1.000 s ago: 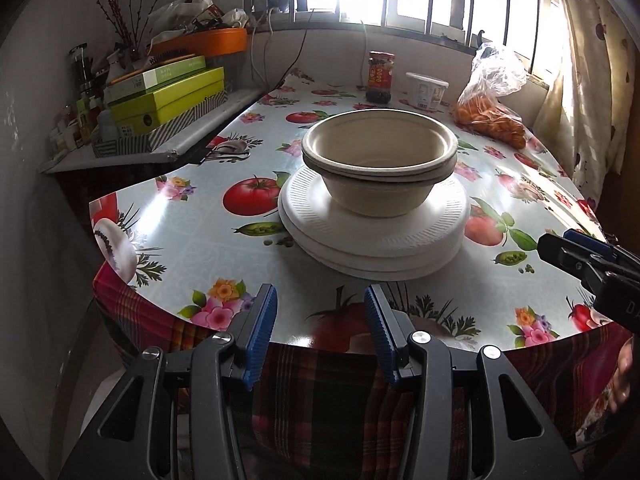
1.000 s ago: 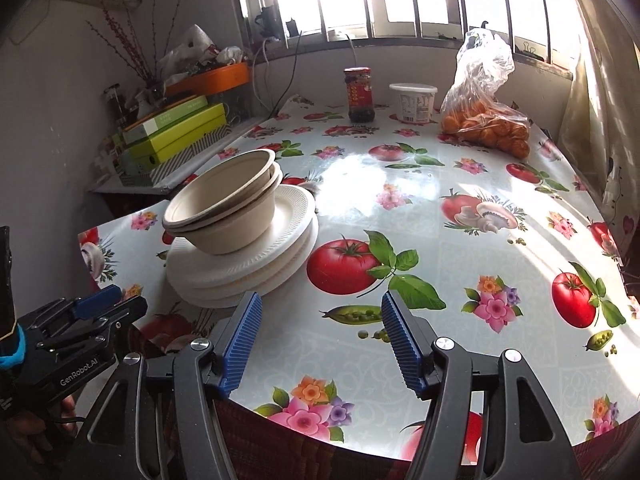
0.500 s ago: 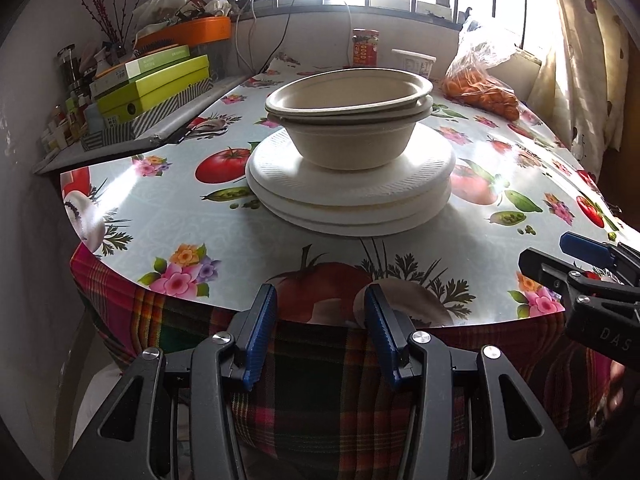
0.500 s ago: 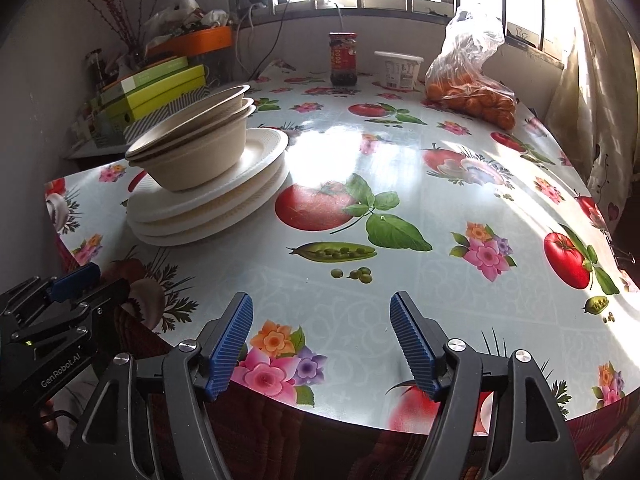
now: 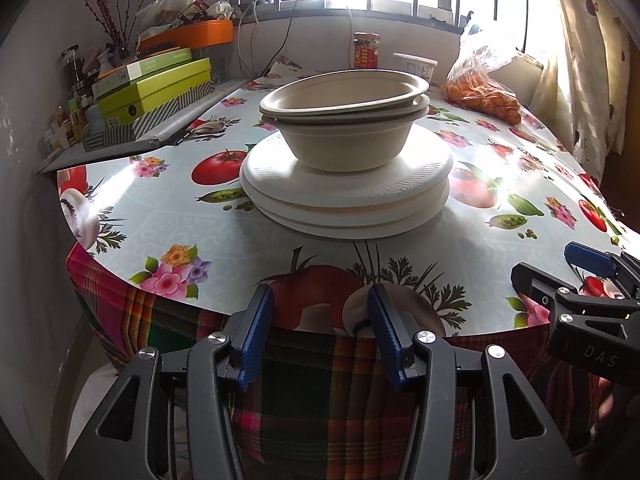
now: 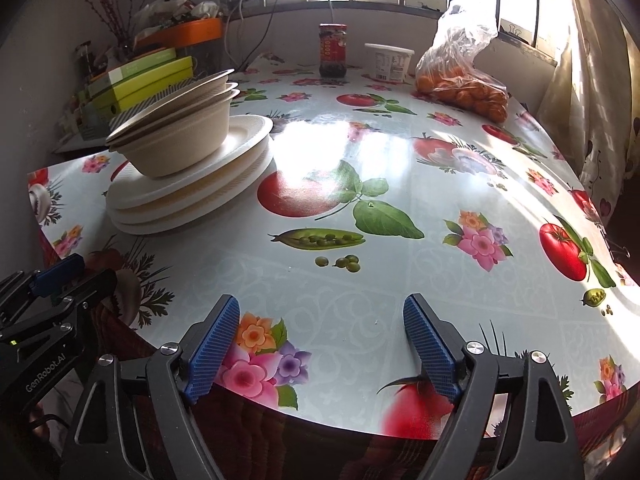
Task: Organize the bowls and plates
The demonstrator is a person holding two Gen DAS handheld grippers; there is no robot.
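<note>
1. While both tools hang at the near edge of the desk (image 6: 400, 208), a stack of white paper plates (image 5: 346, 200) lies on its vegetable-print oilcloth, and nested beige paper bowls (image 5: 344, 120) sit on the top plate.
2. Looking into the uppermost bowl from the left wrist view, I see nothing inside it; it sits slightly tilted in the ones below.
3. Left tool (image 5: 318, 332): its blue-padded jaws stand apart with nothing between them, pointed at the stack and well short of it.
4. Right tool (image 6: 322, 344): jaws spread wide, holding nothing, over the desk edge with the stack off to its left.
5. At the far side, a clear plastic bag (image 6: 460, 76) holds oranges, beside a white lidded tub (image 6: 389, 61) and a dark jar with a red label (image 6: 333, 50).
6. Green boxes (image 5: 156, 84) are stacked on a side shelf, under an orange tray (image 5: 192, 34) of clutter.
</note>
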